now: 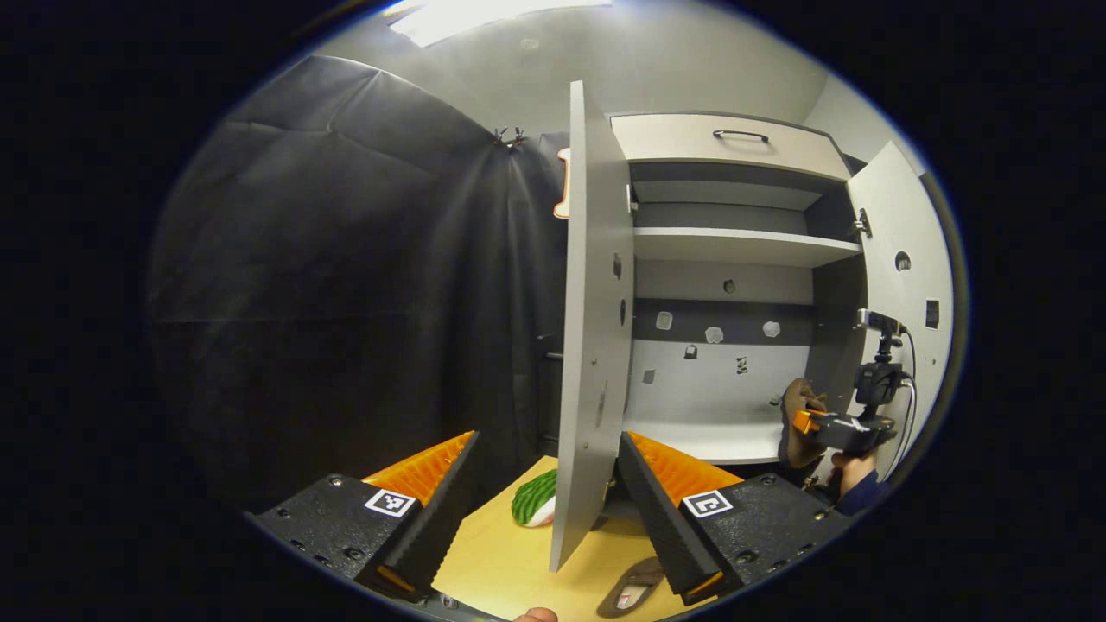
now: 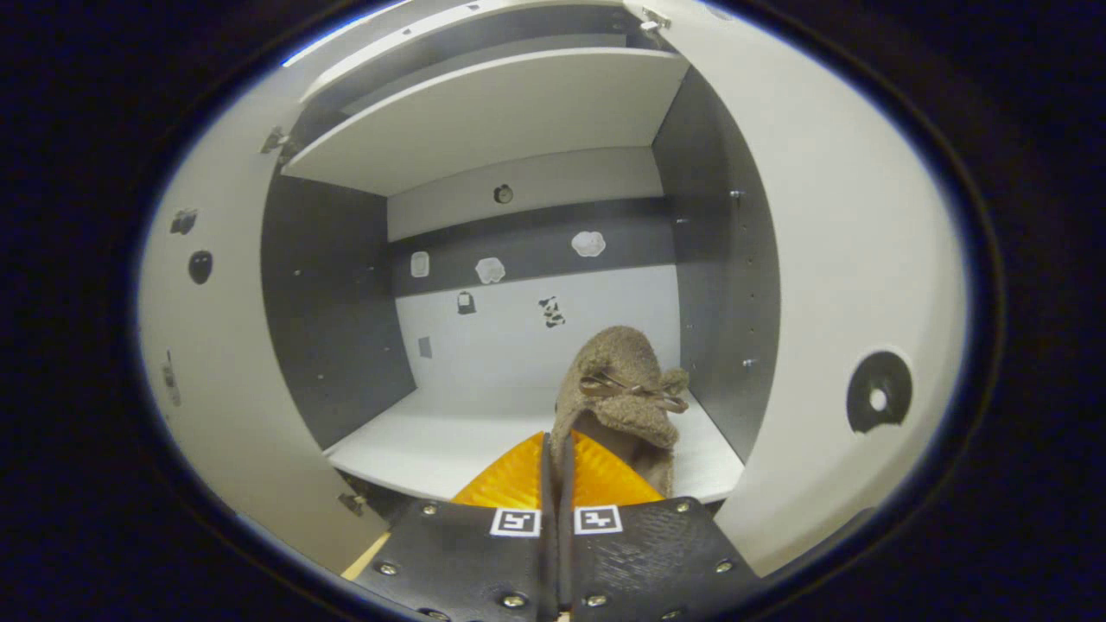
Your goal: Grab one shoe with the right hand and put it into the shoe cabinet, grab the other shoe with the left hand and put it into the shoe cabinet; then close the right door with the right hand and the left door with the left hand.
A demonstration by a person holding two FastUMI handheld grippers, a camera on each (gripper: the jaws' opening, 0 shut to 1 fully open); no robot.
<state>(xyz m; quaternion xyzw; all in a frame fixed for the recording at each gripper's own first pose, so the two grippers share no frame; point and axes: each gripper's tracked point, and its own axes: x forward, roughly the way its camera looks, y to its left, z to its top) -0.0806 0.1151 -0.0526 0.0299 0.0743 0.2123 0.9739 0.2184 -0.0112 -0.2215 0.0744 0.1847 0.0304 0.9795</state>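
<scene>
A fuzzy brown fabric slipper [image 2: 624,393] is pinched by its edge in the right tool [image 2: 557,471], toe hanging clear so it can be lowered onto the grey cabinet's bottom shelf [image 2: 449,445]. The left tool [image 1: 544,484] is spread, idle above the yellow counter [image 1: 501,553], where the second brown slipper [image 1: 635,587] lies.

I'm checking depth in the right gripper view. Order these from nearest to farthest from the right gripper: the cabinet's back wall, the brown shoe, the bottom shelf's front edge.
1. Brown shoe, pinched between the right gripper's fingers.
2. Bottom shelf's front edge, just ahead and below.
3. Back wall, deep inside the cabinet.
</scene>
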